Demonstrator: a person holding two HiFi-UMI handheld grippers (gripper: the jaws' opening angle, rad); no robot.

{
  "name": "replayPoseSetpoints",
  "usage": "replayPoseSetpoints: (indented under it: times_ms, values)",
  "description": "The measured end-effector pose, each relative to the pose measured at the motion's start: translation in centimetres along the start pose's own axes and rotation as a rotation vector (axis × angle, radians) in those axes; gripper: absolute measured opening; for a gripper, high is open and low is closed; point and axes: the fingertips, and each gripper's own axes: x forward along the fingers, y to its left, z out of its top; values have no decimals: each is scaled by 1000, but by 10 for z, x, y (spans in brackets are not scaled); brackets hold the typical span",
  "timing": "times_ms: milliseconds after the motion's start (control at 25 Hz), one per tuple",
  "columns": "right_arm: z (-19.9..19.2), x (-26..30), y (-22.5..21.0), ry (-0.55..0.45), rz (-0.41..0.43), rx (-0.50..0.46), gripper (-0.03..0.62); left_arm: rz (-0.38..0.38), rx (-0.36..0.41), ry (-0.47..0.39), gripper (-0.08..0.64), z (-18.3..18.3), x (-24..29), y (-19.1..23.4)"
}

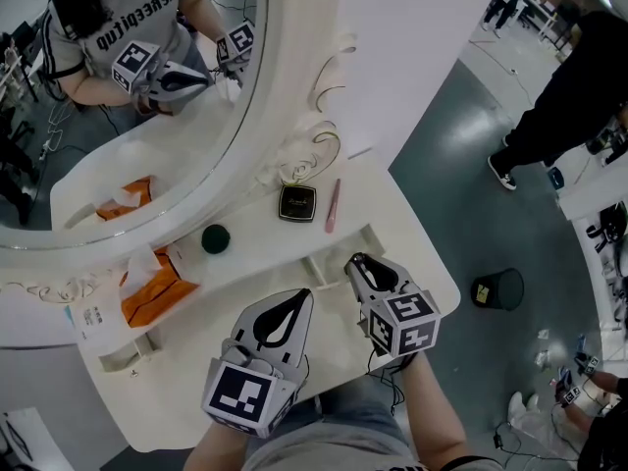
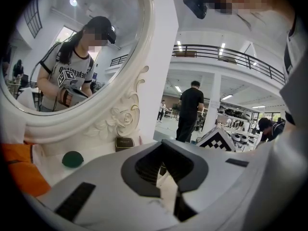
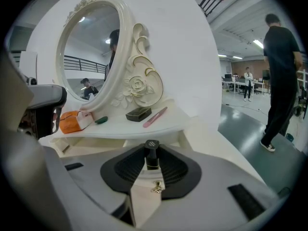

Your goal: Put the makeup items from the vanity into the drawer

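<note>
**Black tube in your right fingers, three items on the vanity shelf**

Your right gripper (image 1: 356,261) reaches over the lower worktop (image 1: 196,351) of the white vanity, angled downward. Its fingers are set narrow around a small black tube (image 3: 152,158), which stands upright at their tips with a ribbed pad against each side. Through the gap behind the tube, the right gripper view shows a white front carrying a small gold knob (image 3: 157,188), just below the tube. From these views you cannot tell whether the tube touches anything underneath.

Your left gripper (image 1: 304,294) sits beside the right one over the same worktop, pointing toward the mirror (image 1: 245,155). Its fingers meet at the tips and nothing is between them. Only pale worktop shows through the bowed gap behind the tips.

The other makeup items lie on the raised shelf (image 1: 265,234) at the foot of the mirror. A black compact (image 1: 296,202) lies flat near the carved scrollwork. A pink pencil (image 1: 333,205) lies just to its right, not touching it. A green round item (image 1: 215,238) sits further left, apart from both. An orange tissue pack (image 1: 152,297) lies at the left end, near the green item.
</note>
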Motion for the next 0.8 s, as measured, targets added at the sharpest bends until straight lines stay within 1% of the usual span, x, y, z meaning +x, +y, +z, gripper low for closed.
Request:
replayPoseSetpoints:
  times_ms: [80,160,240,360,520,600,680,800]
  values:
    - [0,0,0,1,1,0,118,3,19,-26,40,2,1,2]
    - [0,0,0,1,0,1,118,3,25,-33,40,3,1,2]
    - [0,0,0,0,-2,3,120,1,23,-29,40,2,0,2]
    - [0,-1,0,-4,-6,4,120,-4,0,2,40,0,-1,-1]
    - [2,-3,1,-13,-5,8,121,-3,28,-32,40,2,-2,0]
    - [3,-3,1,-19,-5,8,121,-5,24,-25,40,2,-2,-1]
    - [4,-4,1,-26,-5,9,121,-8,6,-1,40,-1,-3,-4]
    - [7,-6,1,-31,-7,4,121,-8,22,-20,40,0,-4,-4]
